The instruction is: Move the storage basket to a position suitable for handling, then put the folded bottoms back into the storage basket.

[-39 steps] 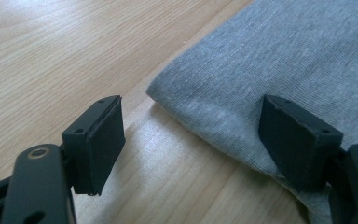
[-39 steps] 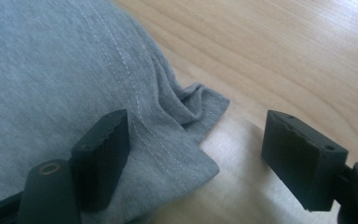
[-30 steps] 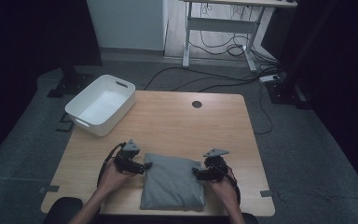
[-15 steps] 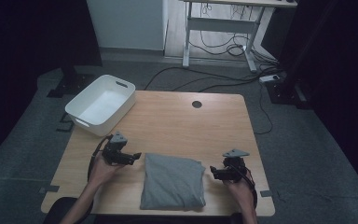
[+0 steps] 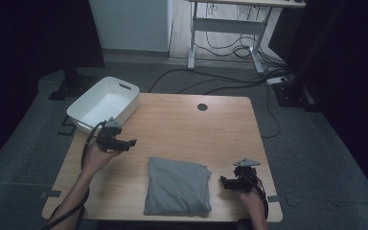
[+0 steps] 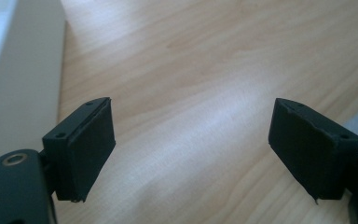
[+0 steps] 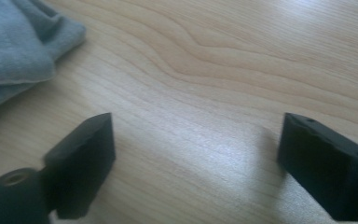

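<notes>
White bin (image 5: 104, 103): table's (image 5: 182, 124) far-left corner. Left tool (image 5: 130, 142): jaws just closing slightly, wide apart, empty, near bin. Folded grey cloth (image 5: 177, 186): near-centre, flat; likely soft, light, limp; best pinched at an edge or corner. Right tool (image 5: 222, 182): just beside cloth, jaws just opening, wide, empty.

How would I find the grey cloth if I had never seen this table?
Look at the light wooden table, near the edge closest to the person. The folded grey cloth lies flat between the two hands. It is soft and grey, unlike the hard white plastic bin at the far left corner.
</notes>
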Tool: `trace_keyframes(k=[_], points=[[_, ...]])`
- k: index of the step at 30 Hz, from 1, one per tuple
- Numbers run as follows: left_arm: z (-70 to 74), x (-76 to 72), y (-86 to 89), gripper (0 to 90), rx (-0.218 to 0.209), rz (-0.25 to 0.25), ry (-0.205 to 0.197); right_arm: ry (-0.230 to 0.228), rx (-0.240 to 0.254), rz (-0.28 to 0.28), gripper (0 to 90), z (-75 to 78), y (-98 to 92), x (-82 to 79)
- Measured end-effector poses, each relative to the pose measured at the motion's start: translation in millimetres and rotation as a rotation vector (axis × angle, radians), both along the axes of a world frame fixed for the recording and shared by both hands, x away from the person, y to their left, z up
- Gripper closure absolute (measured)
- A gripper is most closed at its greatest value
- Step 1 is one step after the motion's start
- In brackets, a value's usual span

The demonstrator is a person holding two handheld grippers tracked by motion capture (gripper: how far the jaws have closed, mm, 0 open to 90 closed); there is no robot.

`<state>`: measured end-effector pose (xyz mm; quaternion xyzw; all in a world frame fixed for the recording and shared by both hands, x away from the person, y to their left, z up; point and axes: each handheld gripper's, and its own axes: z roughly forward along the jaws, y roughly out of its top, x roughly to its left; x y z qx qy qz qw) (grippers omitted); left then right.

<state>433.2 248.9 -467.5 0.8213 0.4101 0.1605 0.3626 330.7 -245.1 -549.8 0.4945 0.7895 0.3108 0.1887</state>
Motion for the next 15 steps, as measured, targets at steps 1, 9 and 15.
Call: trace_keyframes(k=[1, 9, 15], points=[[0.0, 0.0, 0.0, 15.1, 0.000, 0.000, 0.000, 0.000, 0.000, 0.000, 7.6, 0.0, 0.0, 0.0], [11.5, 22.1, 10.4, 19.5, 0.032, 0.056, -0.023, -0.024, 0.007, -0.030, 0.0, -5.2, 3.9, 0.1], [17.6, 36.5, 18.3, 22.4, 0.045, 0.077, -0.032, -0.044, 0.017, -0.029, 0.0, -6.9, 3.4, -0.3]])
